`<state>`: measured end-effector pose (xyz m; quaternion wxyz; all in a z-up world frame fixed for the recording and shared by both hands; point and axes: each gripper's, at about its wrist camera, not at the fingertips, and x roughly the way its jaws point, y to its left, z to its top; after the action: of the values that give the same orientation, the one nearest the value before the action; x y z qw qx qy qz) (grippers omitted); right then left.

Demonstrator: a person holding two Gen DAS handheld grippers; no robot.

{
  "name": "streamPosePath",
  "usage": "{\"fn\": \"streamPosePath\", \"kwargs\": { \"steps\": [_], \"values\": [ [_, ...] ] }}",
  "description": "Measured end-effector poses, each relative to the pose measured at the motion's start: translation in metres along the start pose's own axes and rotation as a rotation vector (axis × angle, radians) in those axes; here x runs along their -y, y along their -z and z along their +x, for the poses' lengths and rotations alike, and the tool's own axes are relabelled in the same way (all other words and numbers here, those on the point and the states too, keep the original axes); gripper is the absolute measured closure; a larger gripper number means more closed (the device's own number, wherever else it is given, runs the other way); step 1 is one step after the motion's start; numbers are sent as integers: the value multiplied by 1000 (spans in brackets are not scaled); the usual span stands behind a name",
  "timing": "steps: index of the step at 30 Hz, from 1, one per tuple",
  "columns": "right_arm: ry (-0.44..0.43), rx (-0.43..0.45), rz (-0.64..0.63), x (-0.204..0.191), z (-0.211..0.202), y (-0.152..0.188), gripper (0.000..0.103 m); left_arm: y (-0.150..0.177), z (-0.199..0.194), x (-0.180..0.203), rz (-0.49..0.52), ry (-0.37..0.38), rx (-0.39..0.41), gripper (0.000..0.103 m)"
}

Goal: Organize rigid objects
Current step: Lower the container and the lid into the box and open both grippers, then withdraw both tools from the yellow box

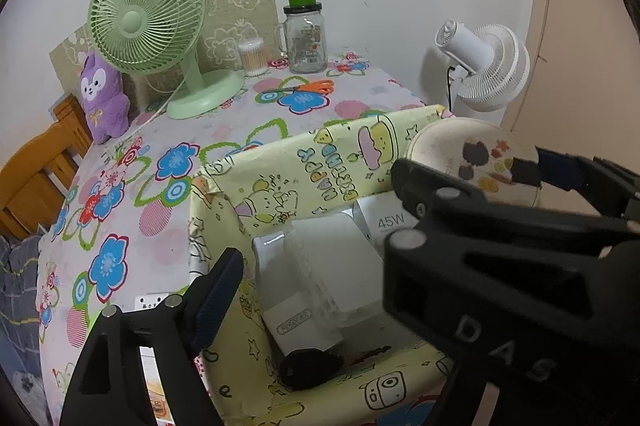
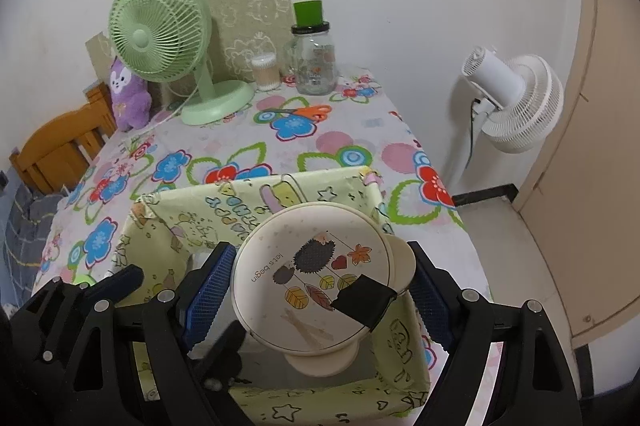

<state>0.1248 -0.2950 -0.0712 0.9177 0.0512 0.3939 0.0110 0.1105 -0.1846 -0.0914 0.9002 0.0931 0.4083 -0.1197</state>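
- The right tool point(image 2: 320, 290) is gripping a round cream plastic container with a hedgehog-printed lid point(image 2: 310, 282) above the yellow paper-wrapped box point(image 2: 404, 354); a loose squeeze could be letting it tip and drop onto the boxes inside.
- The left tool point(image 1: 320, 250) is hanging open and empty over the white cartons point(image 1: 320, 274) in that box on the bench point(image 1: 132, 226).
- A black tape patch point(image 2: 362, 300) is sitting at the lid's edge.

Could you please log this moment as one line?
right gripper: holding round container over box | left gripper: open, empty

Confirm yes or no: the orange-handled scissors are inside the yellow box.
No, the scissors lie on the floral tablecloth beyond the yellow box.
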Motion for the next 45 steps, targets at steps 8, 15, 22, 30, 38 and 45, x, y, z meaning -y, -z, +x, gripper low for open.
{"fn": "streamPosePath", "kwargs": {
  "steps": [8,15,22,30,38,45],
  "values": [
    [-56,-56,-5,-11,17,3,18,-3,0,-6,2,-12,9,11],
    [-88,-84,-8,-10,23,9,17,-3,6,-4,13,-2,-9,11],
    [-78,-85,-6,-11,16,10,14,-1,1,-4,23,-1,-7,11],
    [-51,-66,6,-14,0,13,5,4,-14,-6,28,16,15,10],
    [-29,-41,8,-20,-16,16,4,9,-28,-9,27,18,38,10],
    [-14,-9,6,-26,-33,17,4,11,-44,-13,26,23,69,10]
  ]
}}
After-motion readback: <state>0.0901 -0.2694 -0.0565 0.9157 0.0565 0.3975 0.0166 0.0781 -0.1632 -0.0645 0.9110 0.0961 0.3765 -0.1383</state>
